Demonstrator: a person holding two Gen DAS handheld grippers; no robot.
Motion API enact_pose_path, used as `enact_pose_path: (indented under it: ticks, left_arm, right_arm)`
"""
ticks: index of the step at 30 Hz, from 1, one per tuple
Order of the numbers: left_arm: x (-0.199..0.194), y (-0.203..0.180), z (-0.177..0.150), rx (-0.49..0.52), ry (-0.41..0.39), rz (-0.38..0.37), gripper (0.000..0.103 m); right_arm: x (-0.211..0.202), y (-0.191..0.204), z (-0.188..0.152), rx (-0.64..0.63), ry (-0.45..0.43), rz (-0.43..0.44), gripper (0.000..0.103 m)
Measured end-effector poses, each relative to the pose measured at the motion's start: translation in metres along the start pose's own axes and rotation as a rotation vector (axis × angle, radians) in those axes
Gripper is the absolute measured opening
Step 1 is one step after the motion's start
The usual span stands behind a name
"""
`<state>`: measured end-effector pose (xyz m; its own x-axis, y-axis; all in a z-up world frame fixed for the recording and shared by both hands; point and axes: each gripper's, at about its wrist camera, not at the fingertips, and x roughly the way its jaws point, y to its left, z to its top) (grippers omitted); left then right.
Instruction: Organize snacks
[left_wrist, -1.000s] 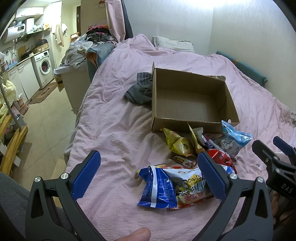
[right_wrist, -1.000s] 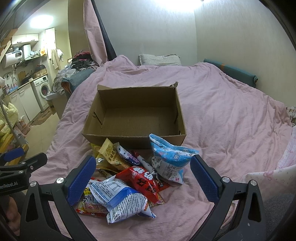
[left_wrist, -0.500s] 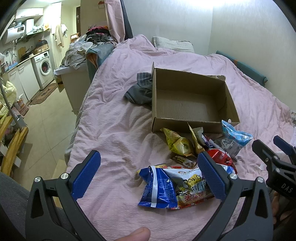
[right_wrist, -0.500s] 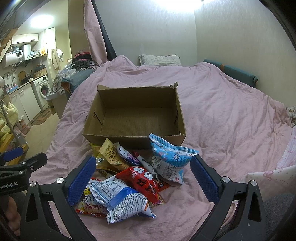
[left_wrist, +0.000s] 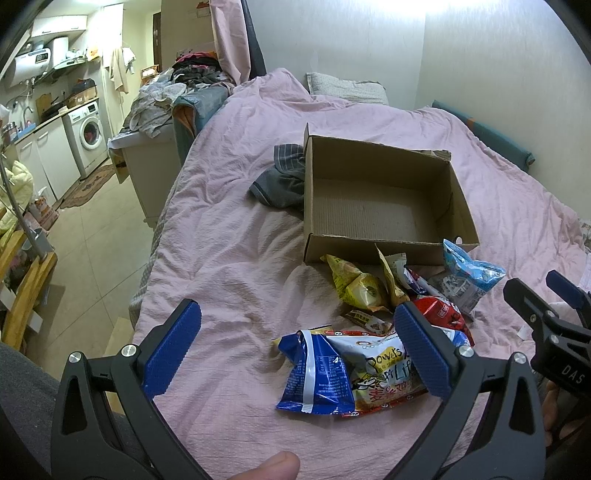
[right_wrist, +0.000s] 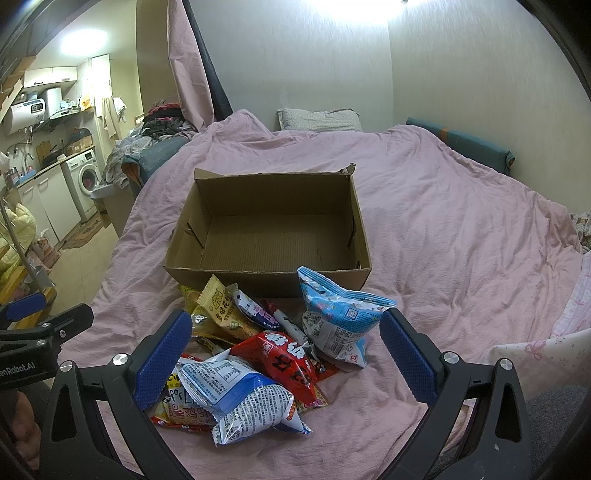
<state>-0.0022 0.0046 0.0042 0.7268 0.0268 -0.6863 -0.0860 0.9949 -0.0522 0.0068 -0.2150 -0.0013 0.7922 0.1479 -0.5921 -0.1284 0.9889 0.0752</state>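
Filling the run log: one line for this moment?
left gripper: open, empty | right gripper: open, empty | cardboard box: empty | snack packets: piled before box

White letters "DAS" stand on the black gripper body (left_wrist: 565, 365) at the right edge of the left wrist view. "Robot.AI", its start cut off, stands on the black gripper body (right_wrist: 22, 363) at the left edge of the right wrist view. The white-and-yellow snack bag (left_wrist: 384, 373) reads "Powers" and "Life"; other print is illegible.

Dark cloth (left_wrist: 284, 177) — partly hidden behind cardboard box (left_wrist: 384, 243)
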Motion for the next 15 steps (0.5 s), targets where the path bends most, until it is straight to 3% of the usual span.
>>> enact_pose_path:
  ticks: [15]
  left_arm:
    - [0.0002, 0.0023, 0.0003, 0.001, 0.001, 0.003, 0.103]
  right_arm:
    - [0.0024, -0.0023, -0.0012, -0.001, 0.004, -0.001, 0.103]
